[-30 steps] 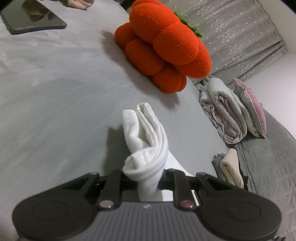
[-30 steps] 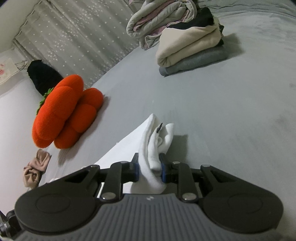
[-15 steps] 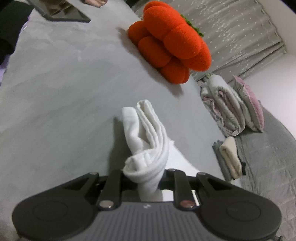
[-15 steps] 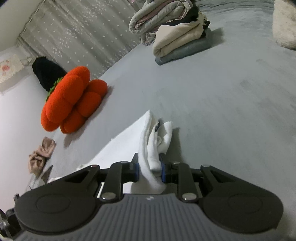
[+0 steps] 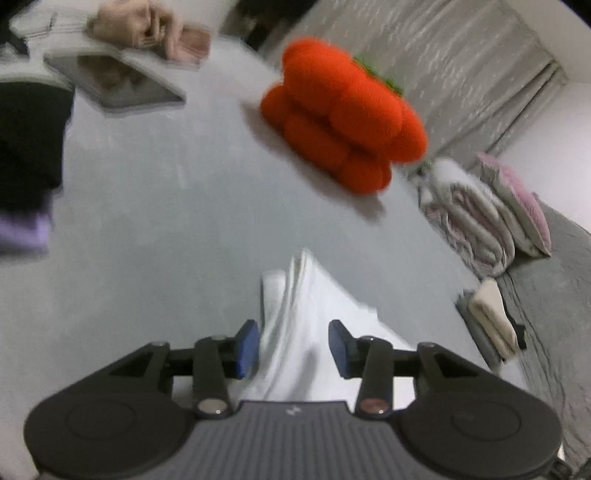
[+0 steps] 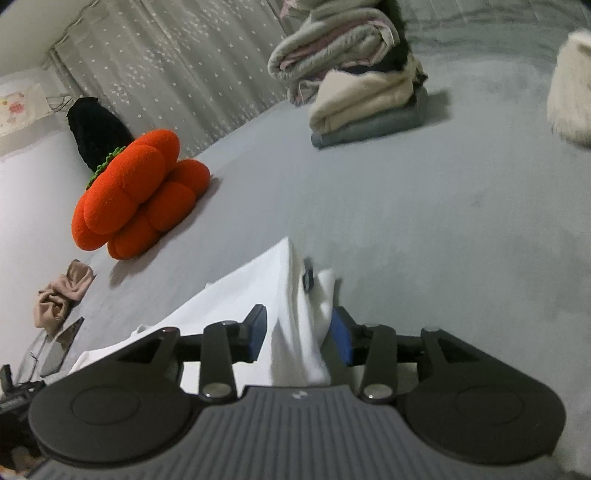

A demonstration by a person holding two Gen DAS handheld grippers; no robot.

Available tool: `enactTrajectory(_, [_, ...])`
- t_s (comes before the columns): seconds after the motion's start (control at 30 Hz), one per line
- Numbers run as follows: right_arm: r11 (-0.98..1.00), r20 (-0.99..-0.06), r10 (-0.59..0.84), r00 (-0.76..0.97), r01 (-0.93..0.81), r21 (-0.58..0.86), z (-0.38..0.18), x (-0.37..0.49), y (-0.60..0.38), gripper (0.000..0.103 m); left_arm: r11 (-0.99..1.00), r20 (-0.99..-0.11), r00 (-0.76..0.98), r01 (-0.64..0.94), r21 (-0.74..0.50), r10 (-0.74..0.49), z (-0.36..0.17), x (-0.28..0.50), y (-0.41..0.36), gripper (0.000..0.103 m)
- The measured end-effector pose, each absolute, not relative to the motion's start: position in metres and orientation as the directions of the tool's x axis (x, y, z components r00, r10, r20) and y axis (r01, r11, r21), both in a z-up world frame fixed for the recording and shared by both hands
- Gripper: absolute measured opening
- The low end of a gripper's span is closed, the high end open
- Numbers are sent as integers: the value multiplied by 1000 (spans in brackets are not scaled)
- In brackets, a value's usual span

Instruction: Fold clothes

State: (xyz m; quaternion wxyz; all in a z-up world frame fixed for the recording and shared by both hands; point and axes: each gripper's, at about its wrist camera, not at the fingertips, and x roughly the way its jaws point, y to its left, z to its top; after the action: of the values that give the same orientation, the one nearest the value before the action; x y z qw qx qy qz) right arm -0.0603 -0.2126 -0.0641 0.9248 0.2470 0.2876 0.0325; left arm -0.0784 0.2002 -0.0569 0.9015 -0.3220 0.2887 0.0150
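Left wrist view, L to R: tablet (image 5: 114, 88) upper left w/ a person's hand (image 5: 140, 27) above it, orange pumpkin cushion (image 5: 343, 122) top centre, rolled bedding (image 5: 476, 221) and folded stack (image 5: 491, 321) at right. All blurred. Low centre: left gripper (image 5: 292, 343), fingers (image 5: 246, 347) spreading apart, white garment (image 5: 306, 317) between them but pads look off the cloth, so released or nearly.

Right wrist view, L to R: crumpled tan cloth (image 6: 62, 291) at left edge, same cushion (image 6: 140, 195) mid left, folded pile (image 6: 365, 107) upper centre, fluffy white item (image 6: 572, 92) far right. Low centre: right gripper (image 6: 300, 332), fingers (image 6: 256, 332) also parting; garment's (image 6: 295, 314) bunched edge between them, right pad maybe brushing fabric, no squeeze seen.

Garment lying on grey bed (image 6: 424, 221), low centre in both views, stretched between the two grippers.

Risks, as judgement: bunched corners may spring open or slump once fully let go, leaving an uneven fold. Cloth snagging on a pad during pull-back could drag the layer askew. Withdrawing too low might rake the top layer.
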Motion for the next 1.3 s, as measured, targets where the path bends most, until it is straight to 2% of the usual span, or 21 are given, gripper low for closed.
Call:
enactTrajectory(0.17, [924, -468, 164, 868, 32, 382, -54, -53, -197, 44, 814, -492, 852, -154, -559, -177, -42, -64, 199, 41])
enactTrajectory(0.33, [962, -438, 179, 881, -63, 267, -49, -42, -165, 44, 844, -493, 846, -102, -526, -205, -44, -44, 183, 41])
enactTrajectory(0.53, [971, -461, 207, 863, -123, 207, -58, -22, -142, 44, 878, -512, 842, -108, -467, -169, -63, -34, 175, 40])
enactTrajectory(0.67, [976, -495, 188, 848, -108, 187, -69, -12, -144, 44, 905, -514, 845, -93, -416, -150, -70, -32, 174, 35])
enactTrajectory(0.77, [982, -535, 159, 830, -75, 176, -82, -4, -152, 42, 902, -520, 841, -99, -421, -151, -72, -31, 176, 32])
enactTrajectory(0.93, [978, -517, 169, 839, -77, 195, -80, -10, -155, 43, 888, -538, 828, -121, -444, -156, -63, -35, 177, 34])
enactTrajectory(1.03, [973, -501, 184, 845, -84, 216, -76, -17, -155, 43, 869, -554, 815, -142, -475, -170, -56, -42, 180, 40])
enactTrajectory(1.17, [964, -481, 211, 851, -99, 248, -72, -25, -154, 43, 855, -584, 796, -185, -485, -158, -50, -52, 188, 58])
enactTrajectory(1.3, [956, -464, 235, 854, -116, 271, -68, -32, -151, 43, 817, -624, 758, -230, -528, -191, -57, -60, 203, 59])
